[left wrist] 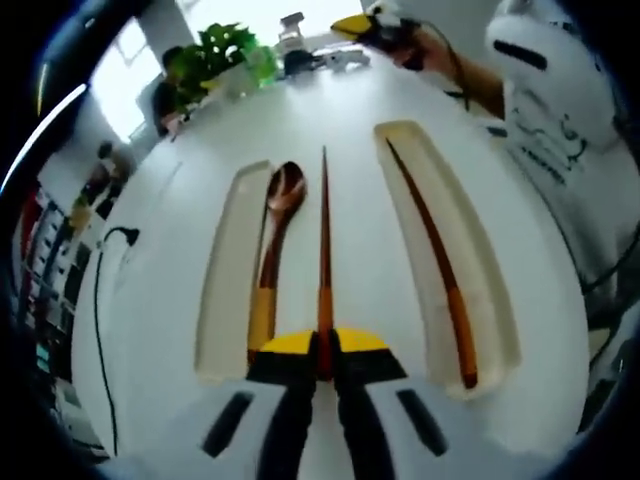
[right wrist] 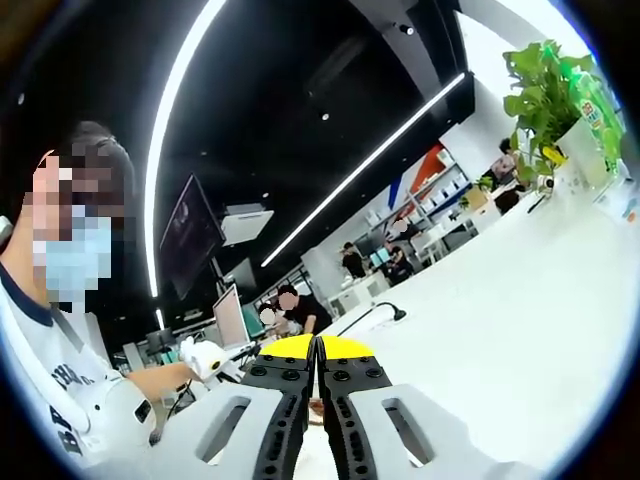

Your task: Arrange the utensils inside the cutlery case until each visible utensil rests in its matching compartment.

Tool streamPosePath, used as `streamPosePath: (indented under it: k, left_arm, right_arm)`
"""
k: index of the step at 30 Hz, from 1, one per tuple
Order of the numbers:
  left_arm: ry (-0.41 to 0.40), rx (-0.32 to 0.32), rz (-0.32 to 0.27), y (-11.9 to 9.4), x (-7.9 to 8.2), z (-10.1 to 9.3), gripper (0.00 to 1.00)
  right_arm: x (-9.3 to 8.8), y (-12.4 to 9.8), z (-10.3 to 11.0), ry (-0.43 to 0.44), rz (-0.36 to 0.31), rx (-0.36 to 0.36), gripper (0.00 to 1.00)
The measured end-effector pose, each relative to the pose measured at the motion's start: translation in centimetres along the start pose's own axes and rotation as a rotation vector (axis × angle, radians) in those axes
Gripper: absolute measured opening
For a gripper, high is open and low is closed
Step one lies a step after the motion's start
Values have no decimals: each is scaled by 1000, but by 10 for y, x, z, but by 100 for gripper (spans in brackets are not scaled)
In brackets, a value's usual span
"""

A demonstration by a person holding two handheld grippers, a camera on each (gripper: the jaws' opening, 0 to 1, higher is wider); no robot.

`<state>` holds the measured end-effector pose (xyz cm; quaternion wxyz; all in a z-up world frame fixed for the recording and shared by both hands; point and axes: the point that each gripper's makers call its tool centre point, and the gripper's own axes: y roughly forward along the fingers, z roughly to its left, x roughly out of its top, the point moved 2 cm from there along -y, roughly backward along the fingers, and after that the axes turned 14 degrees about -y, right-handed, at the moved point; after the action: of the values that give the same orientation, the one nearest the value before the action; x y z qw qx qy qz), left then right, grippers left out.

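The white cutlery case lies on the table in the left gripper view, with two long recesses. The left recess (left wrist: 222,290) holds a wooden spoon (left wrist: 272,240), bowl pointing away. One dark red chopstick (left wrist: 440,260) rests in the right recess (left wrist: 495,300). My left gripper (left wrist: 324,345) is shut on the near end of a second chopstick (left wrist: 324,230), which points straight away over the strip between the recesses. My right gripper (right wrist: 315,348) is shut with nothing between its yellow tips and is aimed up at the ceiling. It also appears as the right gripper (left wrist: 365,25) at the far table edge, in the person's hand.
A person in a white shirt (left wrist: 560,130) stands at the right of the table. A potted plant (left wrist: 225,50) sits at the far end. A black cable (left wrist: 105,260) runs along the left edge. Other people sit at desks (right wrist: 290,310) in the background.
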<state>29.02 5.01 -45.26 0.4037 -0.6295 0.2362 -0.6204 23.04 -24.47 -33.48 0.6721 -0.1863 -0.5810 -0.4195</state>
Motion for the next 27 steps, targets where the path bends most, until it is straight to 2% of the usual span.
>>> streamPosePath:
  k: [3,4,6,15,21,26,27]
  left_arm:
    - [-2,1,-4,-1,0,-2,5]
    - [22,17,-20,-2,2,0,5]
    - [10,5,-11,-3,0,-2,5]
    - [34,29,-53,-14,6,-5,5]
    - [39,22,-64,-19,7,-9,5]
    - [36,22,-91,-26,10,-13,5]
    - [46,23,-120,-28,13,-14,5]
  right_arm:
    - [-1,0,2,1,0,-3,0]
    - [-1,0,2,2,0,-3,0]
    - [-2,0,1,5,0,-5,0]
    - [-2,1,5,3,0,-2,0]
    - [-2,2,9,-1,1,3,0]
    - [-1,2,12,-4,1,6,0]
    - [-1,2,12,-5,1,7,0]
